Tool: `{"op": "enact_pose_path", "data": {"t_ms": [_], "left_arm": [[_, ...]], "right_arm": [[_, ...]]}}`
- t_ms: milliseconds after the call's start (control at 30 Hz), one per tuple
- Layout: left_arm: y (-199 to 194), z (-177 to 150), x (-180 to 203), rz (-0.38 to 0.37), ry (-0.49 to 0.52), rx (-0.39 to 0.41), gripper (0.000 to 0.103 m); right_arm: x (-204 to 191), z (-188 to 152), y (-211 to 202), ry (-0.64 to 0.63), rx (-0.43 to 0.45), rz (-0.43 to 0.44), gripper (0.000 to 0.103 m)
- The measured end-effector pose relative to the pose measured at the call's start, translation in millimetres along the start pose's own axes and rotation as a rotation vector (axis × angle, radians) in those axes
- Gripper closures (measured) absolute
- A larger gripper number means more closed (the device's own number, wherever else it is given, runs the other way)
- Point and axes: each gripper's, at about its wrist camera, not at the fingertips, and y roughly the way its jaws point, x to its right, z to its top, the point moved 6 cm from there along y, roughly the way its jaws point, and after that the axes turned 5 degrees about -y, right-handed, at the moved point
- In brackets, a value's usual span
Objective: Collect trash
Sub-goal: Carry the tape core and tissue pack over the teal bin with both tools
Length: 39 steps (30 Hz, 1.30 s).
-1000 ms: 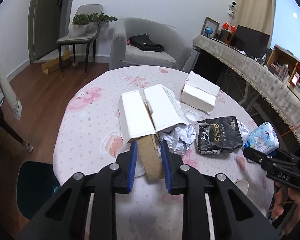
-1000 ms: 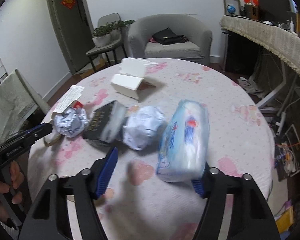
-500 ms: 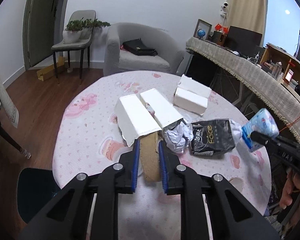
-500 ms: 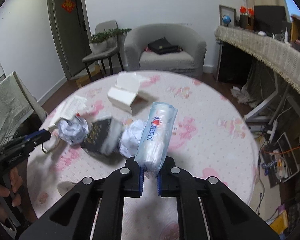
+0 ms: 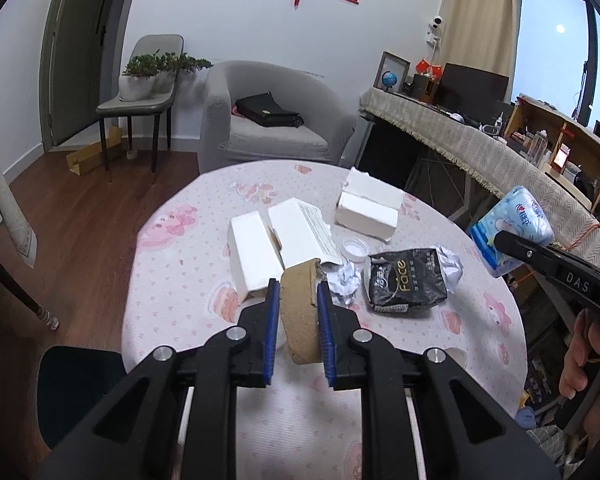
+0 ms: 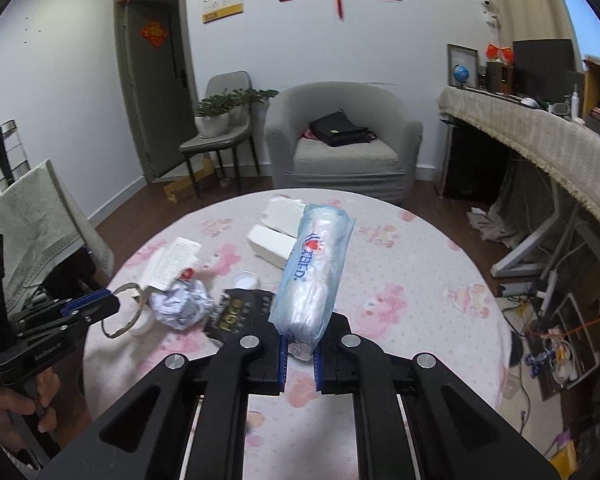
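The cardboard ring (image 5: 300,320) is pinched between the fingers of the left gripper (image 5: 298,304), lifted off the counter (image 5: 172,280). In the right wrist view it shows as a thin loop (image 6: 126,310) at that gripper's tips at 9 o'clock. The tissue pack (image 6: 314,276) stands up from the right gripper (image 6: 300,354), whose fingers are clamped on its lower end; in the left wrist view the pack (image 5: 512,230) hangs in the air at 3 o'clock, off the counter's edge. On the counter, just past the ring at 12 o'clock, lie two white boxes (image 5: 256,256) side by side. A foil wad (image 5: 346,282) lies at 1 o'clock, a small white lid (image 5: 355,248) beyond it. A black packet (image 5: 408,280) sits at 2 o'clock, touching the wad. Another white box (image 5: 370,210) rests farther back, near 1 o'clock.
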Motion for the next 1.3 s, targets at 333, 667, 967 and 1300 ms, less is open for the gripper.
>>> {"op": "enact_pose_path", "data": {"t_ms": [333,667,967,1300], "left_arm": [[-11.2,10.8,-33.8,0.072,0.006,0.041,0.083],[-25.1,9.8,-94.1,0.173,-0.008,0.044,0.083],[-33.6,-2.2,-152.8,0.249,-0.024,0.0,0.083],[-25.6,-35.5,-203.2,0.319,-0.045,-0.106,0.083]], "right_arm": [[-38.9,13.9,17.7,-0.012,-0.001,0.101,0.093],[-98.6,20.8,36.3,-0.063,-0.019,0.2,0.093],[-158.9,33.2,43.8,-0.123,-0.01,0.279,0.093],[-231.3,33.7,62.4,-0.18,-0.041,0.379,0.093]]}}
